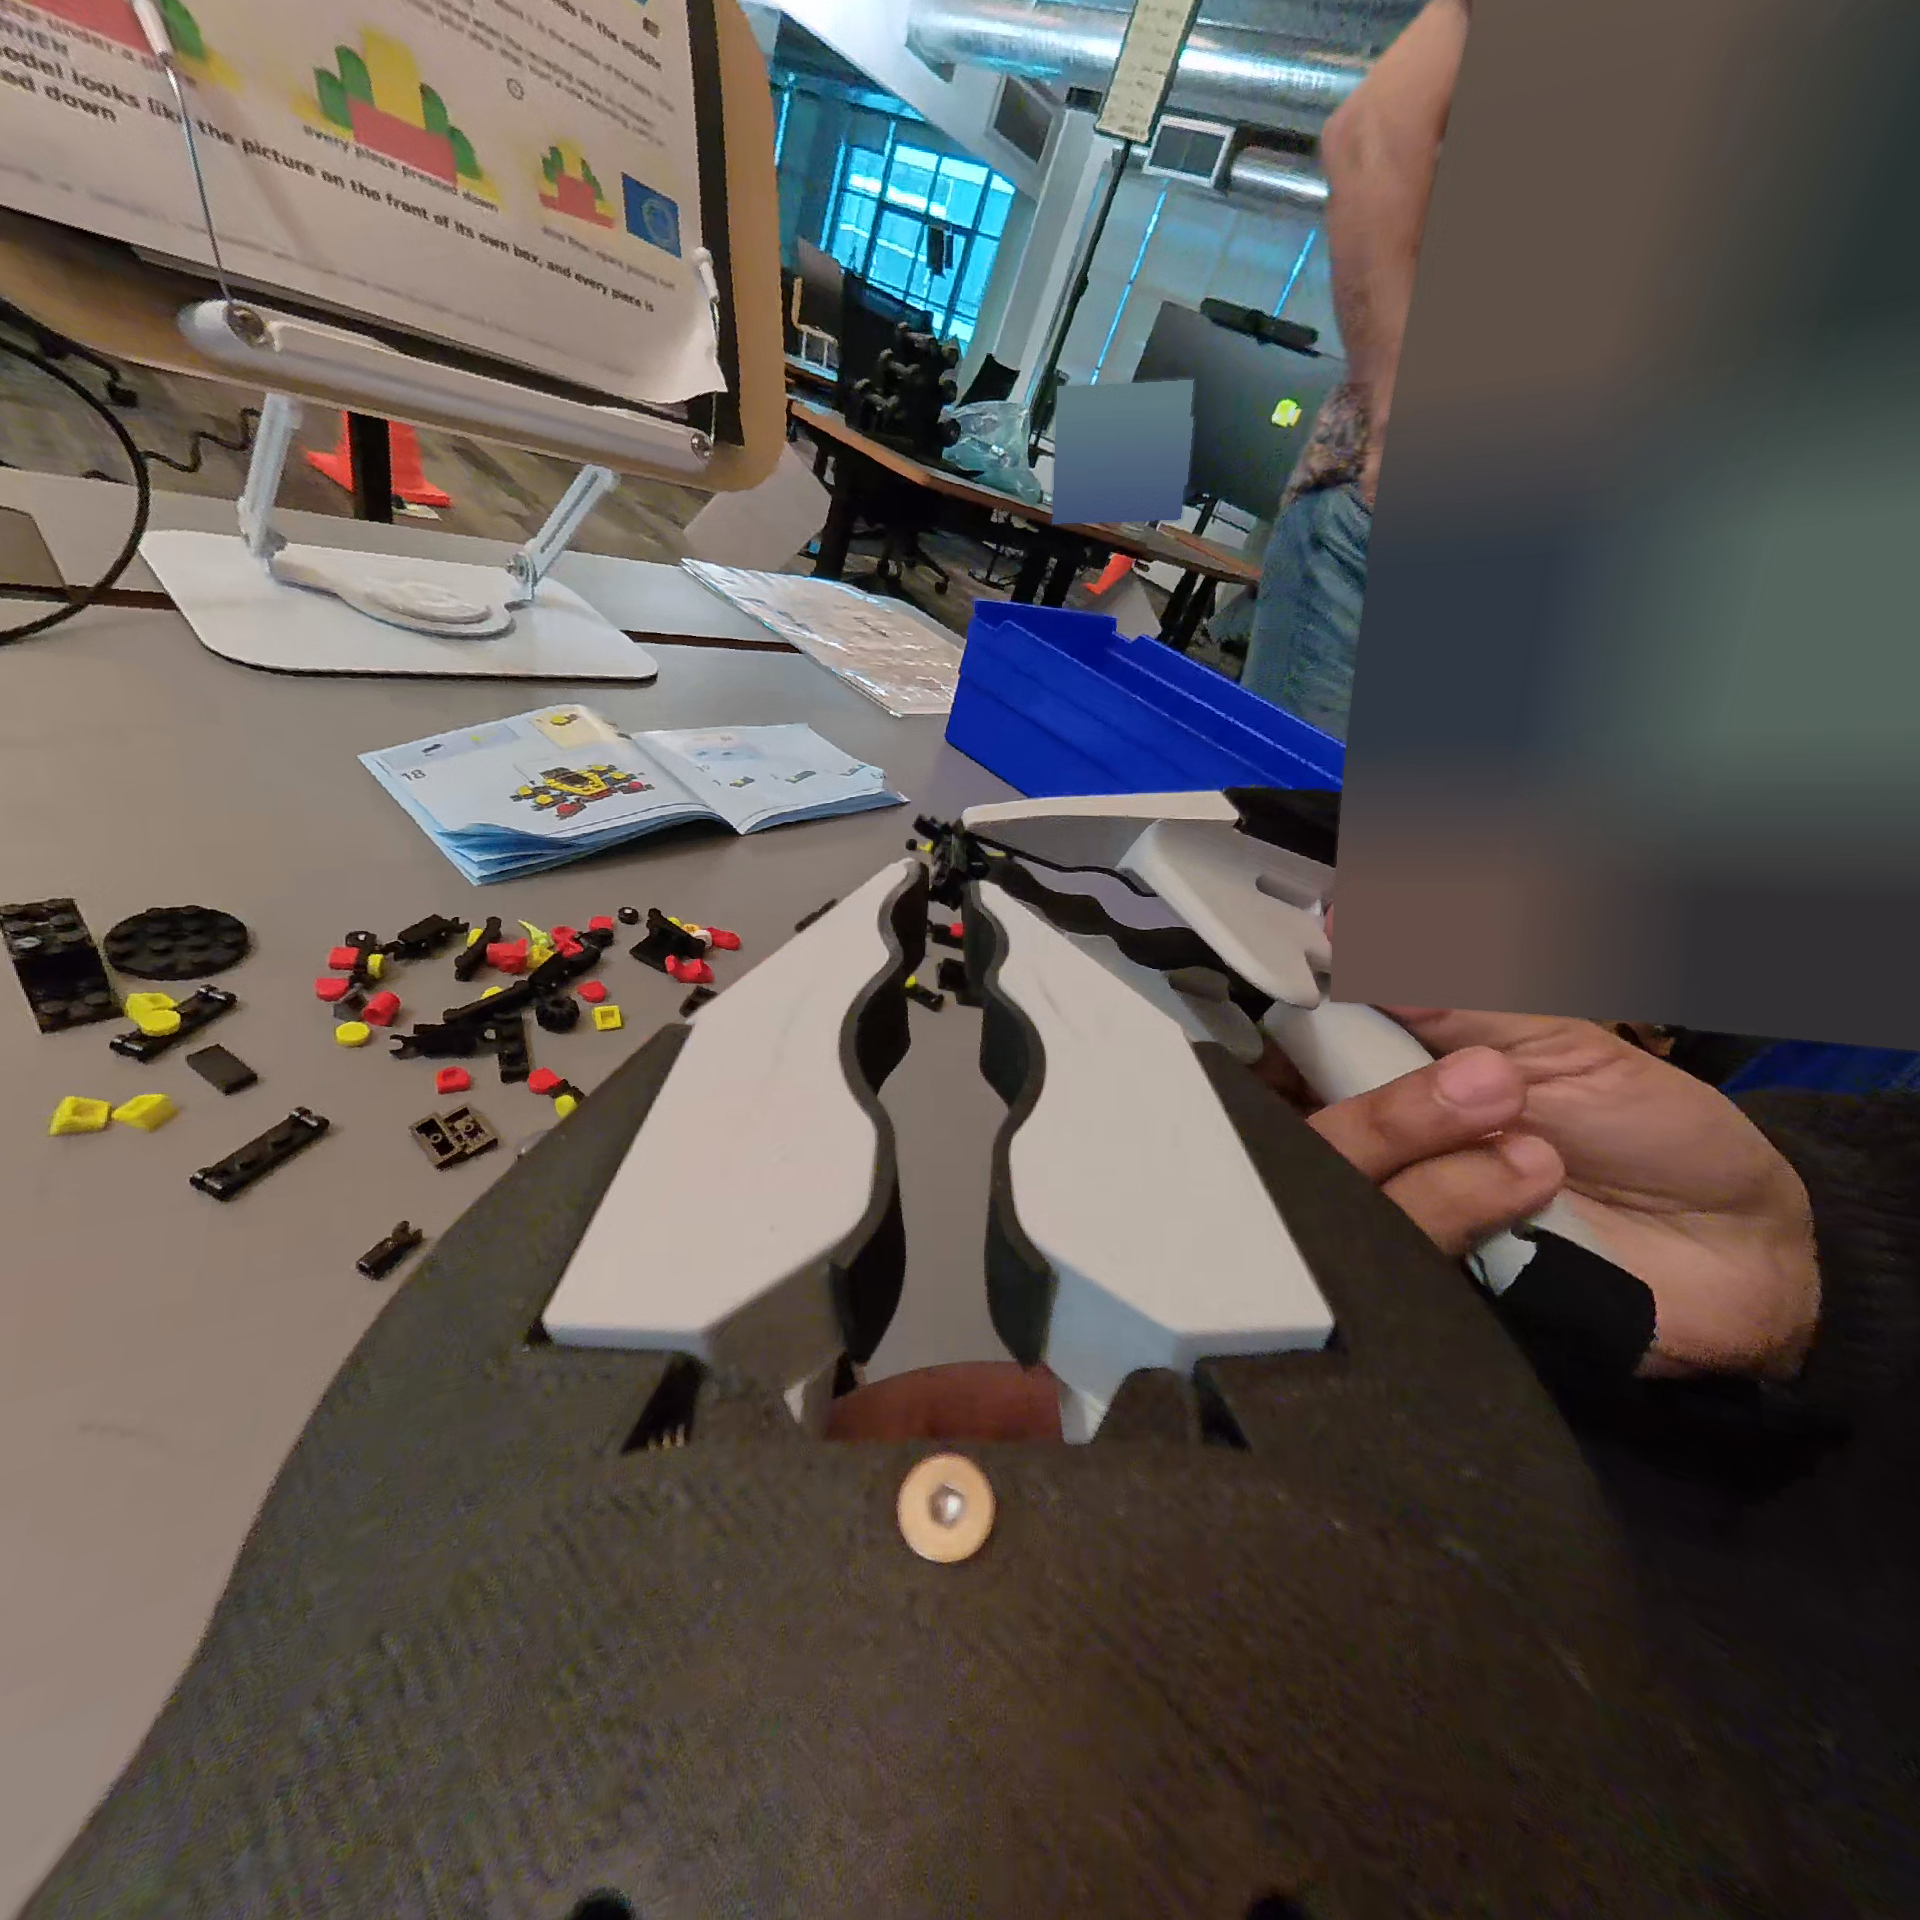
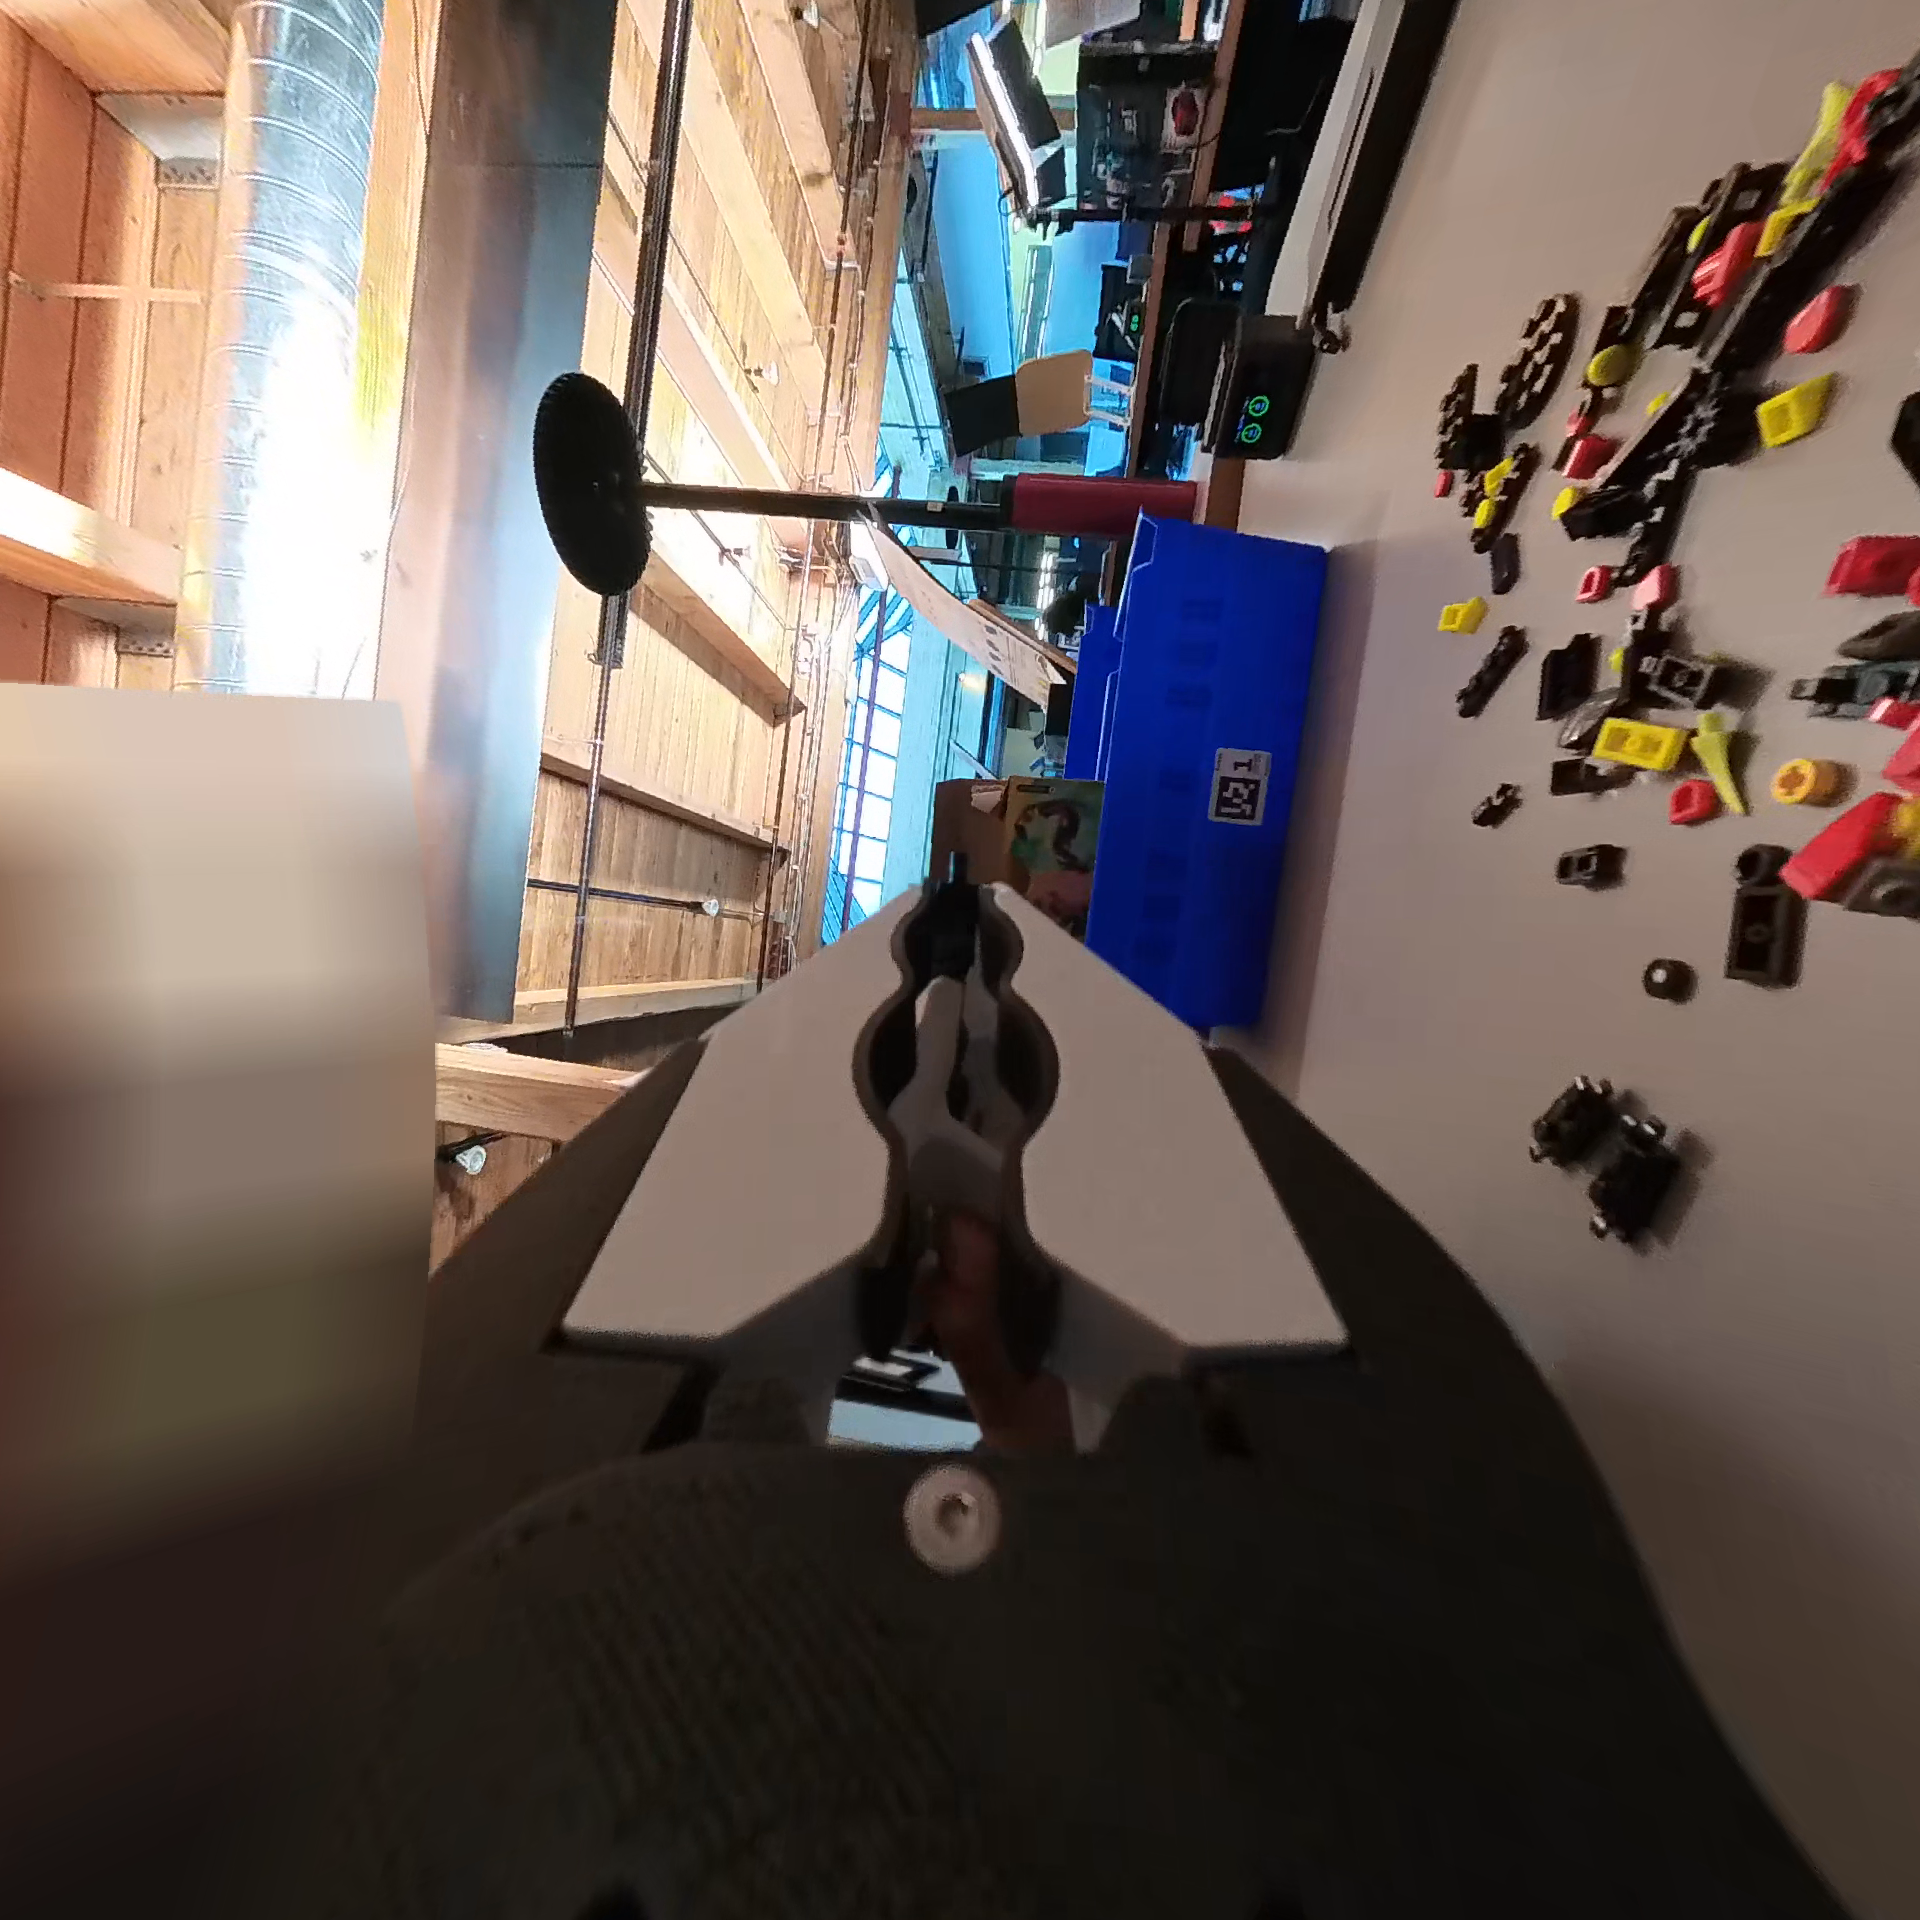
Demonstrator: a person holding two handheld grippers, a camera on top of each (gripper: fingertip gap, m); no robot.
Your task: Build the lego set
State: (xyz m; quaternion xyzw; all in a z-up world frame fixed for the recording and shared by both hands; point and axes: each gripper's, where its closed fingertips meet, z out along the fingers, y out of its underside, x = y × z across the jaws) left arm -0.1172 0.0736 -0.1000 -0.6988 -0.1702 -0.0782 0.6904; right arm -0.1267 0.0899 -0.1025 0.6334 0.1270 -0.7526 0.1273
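Both sets of tongs are meeting in the air above the grey counter (image 1: 260,1299), each pinching the same small black brick assembly (image 1: 945,857) with yellow flecks. The left tongs (image 1: 943,883) are standing nearly closed, their tips clamping the lower end of the piece, while the right tongs (image 1: 971,831) are coming in from the side, held by a hand (image 1: 1579,1174), and are closing on its upper end; in the right wrist view the right tongs (image 2: 951,909) are showing a dark piece wedged between their tips. The assembly is hanging just in front of an open instruction booklet (image 1: 623,790), with a blue bin (image 1: 1122,696) beyond and a scatter of loose black, red and yellow bricks (image 1: 499,987) lying on the counter to the left. The hold looks slight on both sides, judging by how little of the piece sits between the tips, so a twist or uneven pull could pop it apart or flick it loose; a dropped piece would likely land among the loose bricks and be hard to pick out.
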